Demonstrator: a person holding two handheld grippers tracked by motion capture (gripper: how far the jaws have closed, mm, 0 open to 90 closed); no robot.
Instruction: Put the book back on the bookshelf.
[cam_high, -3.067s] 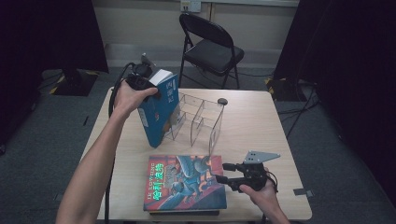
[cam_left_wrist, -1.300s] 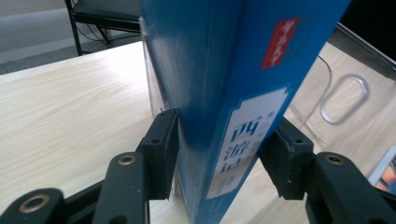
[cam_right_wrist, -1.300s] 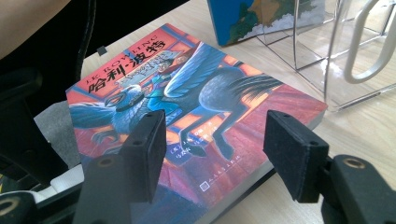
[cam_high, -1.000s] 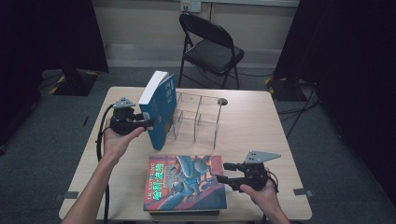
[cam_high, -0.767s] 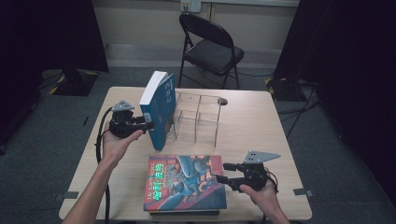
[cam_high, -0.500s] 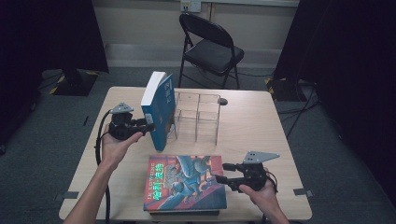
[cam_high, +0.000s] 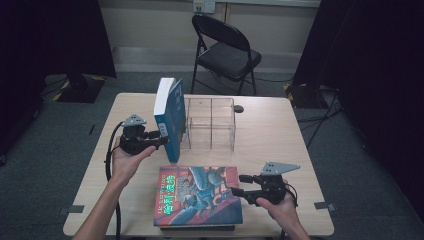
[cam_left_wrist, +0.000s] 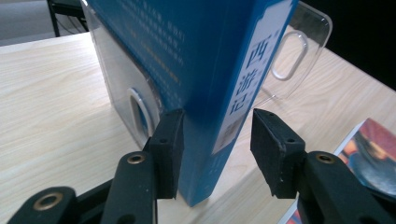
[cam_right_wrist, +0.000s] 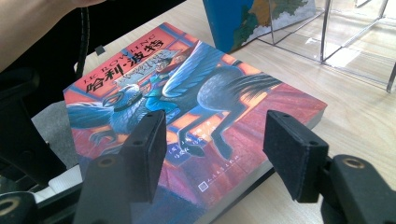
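Note:
A thick blue book (cam_high: 170, 117) stands upright at the left end of a clear acrylic rack (cam_high: 220, 122) in the middle of the table. My left gripper (cam_high: 162, 140) is open around its lower spine corner (cam_left_wrist: 210, 70). One pad (cam_left_wrist: 170, 149) touches the cover; the other stands off the spine. The rack wall (cam_left_wrist: 289, 51) shows behind the book. A colourful book (cam_high: 200, 197) lies flat at the front. My right gripper (cam_high: 239, 184) is open at its right edge, and its jaws straddle the cover (cam_right_wrist: 187, 107) without holding it.
The wooden table (cam_high: 280, 140) has bare room on its right half and far left. A small dark object (cam_high: 239, 108) lies behind the rack. A black folding chair (cam_high: 225, 50) stands beyond the far edge. The left gripper's cable hangs off the front left.
Three seconds ago my left gripper held the blue book up high; it has set it down by the rack. Over the last second book and rack straightened. The right gripper stayed put.

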